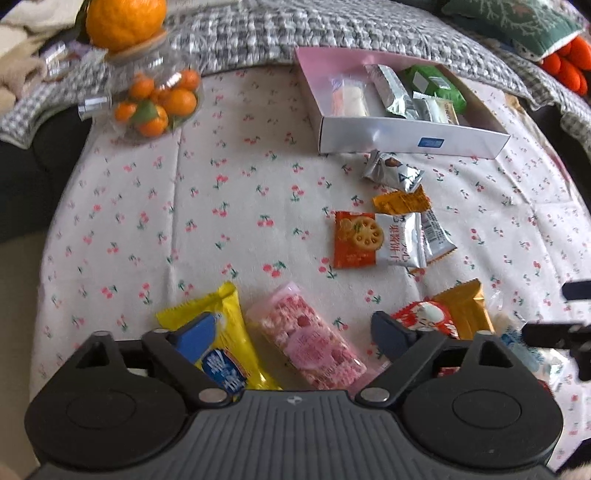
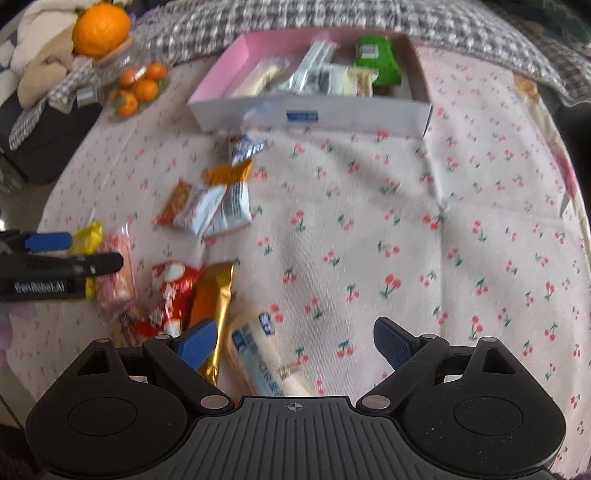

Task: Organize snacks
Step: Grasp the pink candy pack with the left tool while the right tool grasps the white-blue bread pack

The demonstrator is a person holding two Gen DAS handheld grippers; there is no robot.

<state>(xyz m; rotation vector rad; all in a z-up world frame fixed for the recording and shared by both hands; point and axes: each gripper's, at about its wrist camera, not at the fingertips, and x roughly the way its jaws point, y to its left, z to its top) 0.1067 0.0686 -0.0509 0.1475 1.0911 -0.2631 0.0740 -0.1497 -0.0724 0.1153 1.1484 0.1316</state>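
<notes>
My left gripper [image 1: 295, 332] hangs open low over the cherry-print cloth, with a pink snack bar [image 1: 306, 339] lying between its fingers and no pad pressing on it. A yellow packet [image 1: 221, 332] lies under its left finger and a red-and-white packet [image 1: 424, 317] by its right. My right gripper [image 2: 293, 339] is open over a white-and-blue packet [image 2: 258, 354], beside a gold packet [image 2: 216, 310]. The left gripper [image 2: 79, 253] also shows at the left edge of the right wrist view. A pink-lined white box [image 1: 406, 138] [image 2: 258, 110] at the back holds several snacks.
Loose packets lie mid-cloth: an orange biscuit packet [image 1: 354, 240], a silver one [image 1: 391, 170] and others. A clear bag of small oranges [image 1: 159, 103] and a big orange [image 1: 122, 22] sit at the back left. A grey knitted blanket [image 1: 332, 33] lies behind the box.
</notes>
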